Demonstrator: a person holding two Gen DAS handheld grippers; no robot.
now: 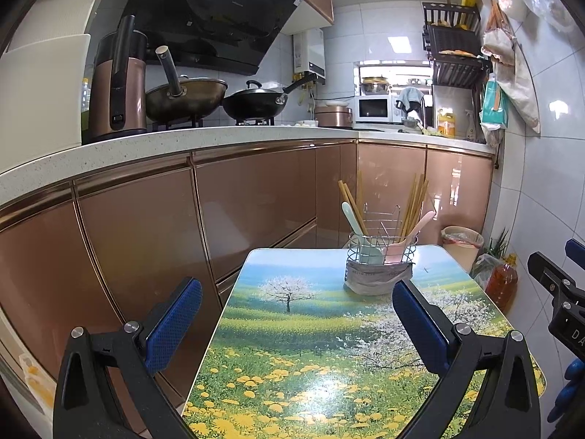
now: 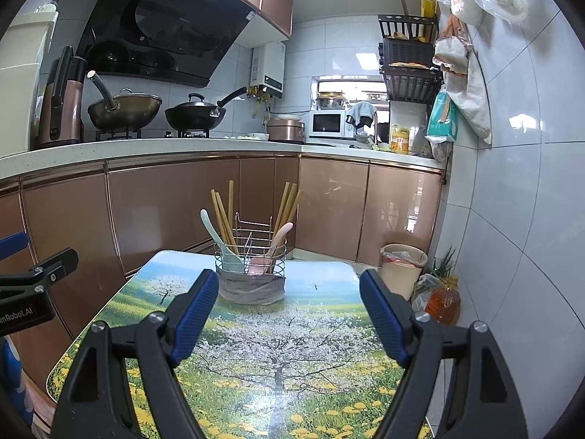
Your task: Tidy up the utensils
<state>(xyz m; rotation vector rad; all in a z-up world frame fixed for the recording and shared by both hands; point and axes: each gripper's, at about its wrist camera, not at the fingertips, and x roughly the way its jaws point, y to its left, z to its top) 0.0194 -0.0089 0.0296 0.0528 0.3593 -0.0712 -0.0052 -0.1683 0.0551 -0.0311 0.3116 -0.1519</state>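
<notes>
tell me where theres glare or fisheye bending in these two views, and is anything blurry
Left wrist view: glare patch on the table top near the camera, countertop edge bows strongly, wire utensil holder sharp. Right wrist view: window light reflects off the cabinet doors and wall tiles, tile lines curve toward the rim, corners vignetted black; no motion blur in either.

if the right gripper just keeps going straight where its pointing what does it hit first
Most likely the wire utensil holder on the far part of the table. The right gripper is open and empty, and the tabletop before it looks bare. Depth is hard to judge, and its slight downward tilt might meet the tabletop first.
</notes>
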